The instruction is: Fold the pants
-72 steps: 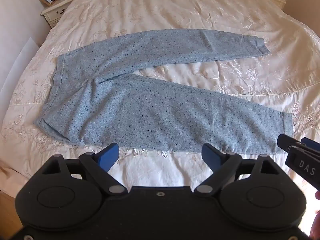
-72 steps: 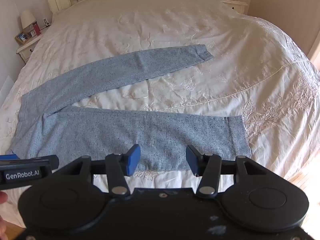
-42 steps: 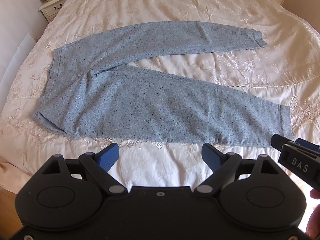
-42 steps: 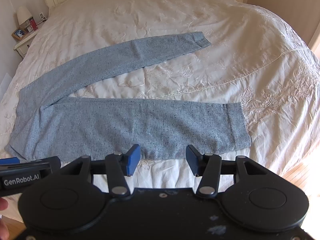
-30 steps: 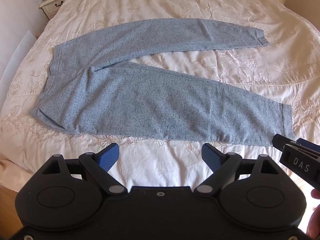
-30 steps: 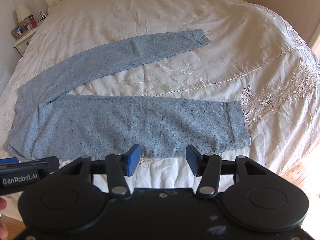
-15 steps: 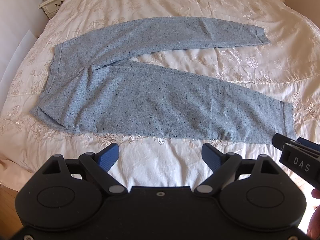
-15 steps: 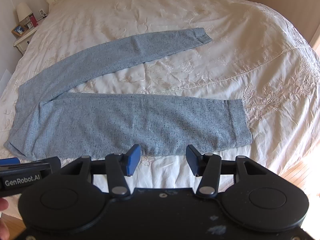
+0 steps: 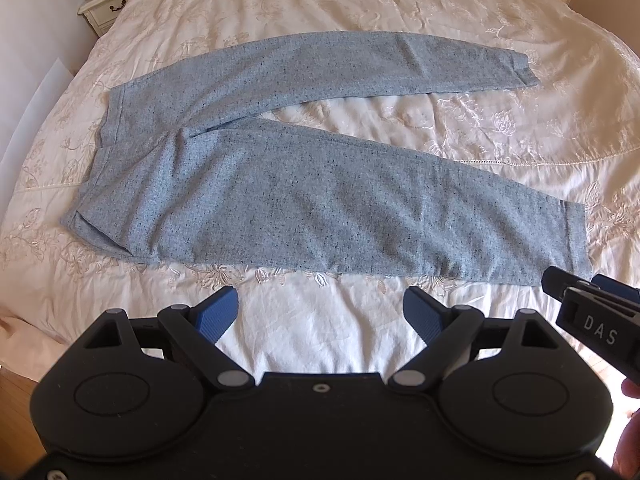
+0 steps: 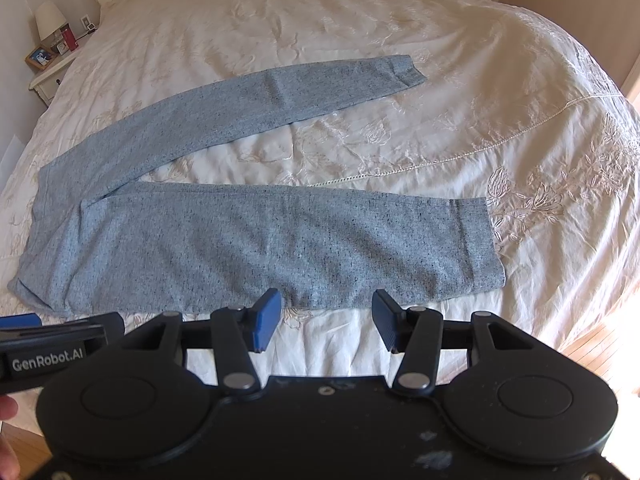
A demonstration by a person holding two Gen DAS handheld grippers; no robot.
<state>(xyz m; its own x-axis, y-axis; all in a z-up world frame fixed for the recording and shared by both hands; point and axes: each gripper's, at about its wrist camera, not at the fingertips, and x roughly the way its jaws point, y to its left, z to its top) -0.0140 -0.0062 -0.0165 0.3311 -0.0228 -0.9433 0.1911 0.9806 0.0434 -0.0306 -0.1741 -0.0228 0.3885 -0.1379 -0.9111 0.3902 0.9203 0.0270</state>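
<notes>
Blue ribbed pads tip both sets of fingers, and both sets stand spread wide with nothing between them. The left gripper [image 9: 321, 314] hangs over bare white bedspread [image 9: 320, 320], and the near edge of the pants [image 9: 320, 200] lies just beyond its fingertips, apart from them. To the right of those fingers, the right gripper's tip shows beside the hem of the near leg; whether it touches the cloth cannot be told. In the right wrist view, the right gripper [image 10: 326, 320] sits low over the bedspread [image 10: 520, 120], its fingertips right at the near edge of the pants [image 10: 260, 248]; contact cannot be made out. Left of those fingers the left gripper's arm comes in at the frame edge, with part of a hand [image 10: 6, 432] below it.

Ahead of the fingers the grey-blue speckled pants lie flat on the bed, waistband to the left, legs running to the right and opening into a narrow V. The near leg ends in a cuff ahead and to the right of the right gripper's fingers; the far leg angles away, its cuff further off. Beyond, far left, a nightstand [image 10: 48, 76] carries a lamp [image 10: 50, 20] and a picture frame [image 10: 40, 57].
</notes>
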